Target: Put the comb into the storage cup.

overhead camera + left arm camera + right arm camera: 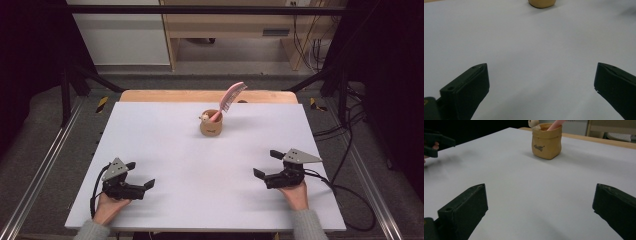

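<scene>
The tan holder [211, 126] stands upright on the white table [165, 145] near its far edge, midway across, with a pink comb [231, 98] leaning out of it toward the upper right. The left gripper [142, 175] and right gripper [265, 164] rest near the table's near corners, well apart from the holder. Both have their jaws spread wide with nothing between them.

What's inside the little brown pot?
A pink comb stands handle-down in the little brown pot, leaning right, teeth sticking out above. A small bear figure sits at the rim. The handle's bottom end is hidden.
</scene>
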`<state>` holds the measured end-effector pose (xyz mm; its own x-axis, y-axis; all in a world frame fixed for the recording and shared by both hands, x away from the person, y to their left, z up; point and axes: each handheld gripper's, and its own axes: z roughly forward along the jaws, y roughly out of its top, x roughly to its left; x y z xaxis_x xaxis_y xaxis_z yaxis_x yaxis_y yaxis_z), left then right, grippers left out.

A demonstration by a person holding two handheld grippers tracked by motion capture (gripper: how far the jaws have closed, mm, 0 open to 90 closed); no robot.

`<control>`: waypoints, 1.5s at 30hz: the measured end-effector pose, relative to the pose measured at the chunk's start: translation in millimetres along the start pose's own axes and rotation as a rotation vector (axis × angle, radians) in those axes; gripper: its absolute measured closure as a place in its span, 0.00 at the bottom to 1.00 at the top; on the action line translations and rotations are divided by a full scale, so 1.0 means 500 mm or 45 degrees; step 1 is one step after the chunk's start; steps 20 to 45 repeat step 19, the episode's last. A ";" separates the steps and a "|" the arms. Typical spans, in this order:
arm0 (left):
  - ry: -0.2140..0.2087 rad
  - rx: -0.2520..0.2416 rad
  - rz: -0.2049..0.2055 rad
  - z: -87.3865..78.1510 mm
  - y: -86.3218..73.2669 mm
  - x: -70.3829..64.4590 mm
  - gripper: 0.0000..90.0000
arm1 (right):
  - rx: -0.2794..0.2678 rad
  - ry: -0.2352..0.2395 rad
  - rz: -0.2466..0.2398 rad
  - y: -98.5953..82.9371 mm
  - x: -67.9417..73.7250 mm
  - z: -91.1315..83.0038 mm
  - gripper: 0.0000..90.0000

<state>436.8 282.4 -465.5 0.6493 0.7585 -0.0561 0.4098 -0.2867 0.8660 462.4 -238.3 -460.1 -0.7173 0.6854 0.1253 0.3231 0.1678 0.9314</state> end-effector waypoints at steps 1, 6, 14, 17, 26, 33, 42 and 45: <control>0.000 -0.001 -0.001 0.000 0.000 0.000 0.00 | 0.007 0.002 0.000 -0.004 0.000 -0.002 0.00; 0.000 -0.013 -0.005 -0.002 0.000 0.001 0.00 | 0.018 0.007 0.010 -0.018 -0.002 -0.007 0.00; 0.005 -0.016 0.000 -0.002 -0.001 0.001 0.00 | 0.052 0.011 -0.017 -0.023 -0.001 -0.004 0.00; 0.009 -0.012 0.003 -0.001 -0.001 0.001 0.00 | 0.045 0.013 -0.010 -0.023 -0.002 -0.005 0.00; 0.009 -0.011 0.003 -0.001 0.000 0.001 0.00 | 0.043 0.015 -0.003 -0.024 -0.003 -0.006 0.00; 0.009 -0.011 0.003 -0.001 0.000 0.001 0.00 | 0.043 0.015 -0.003 -0.024 -0.003 -0.006 0.00; 0.009 -0.011 0.003 -0.001 0.000 0.001 0.00 | 0.043 0.015 -0.003 -0.024 -0.003 -0.006 0.00; 0.009 -0.011 0.003 -0.001 0.000 0.001 0.00 | 0.043 0.015 -0.003 -0.024 -0.003 -0.006 0.00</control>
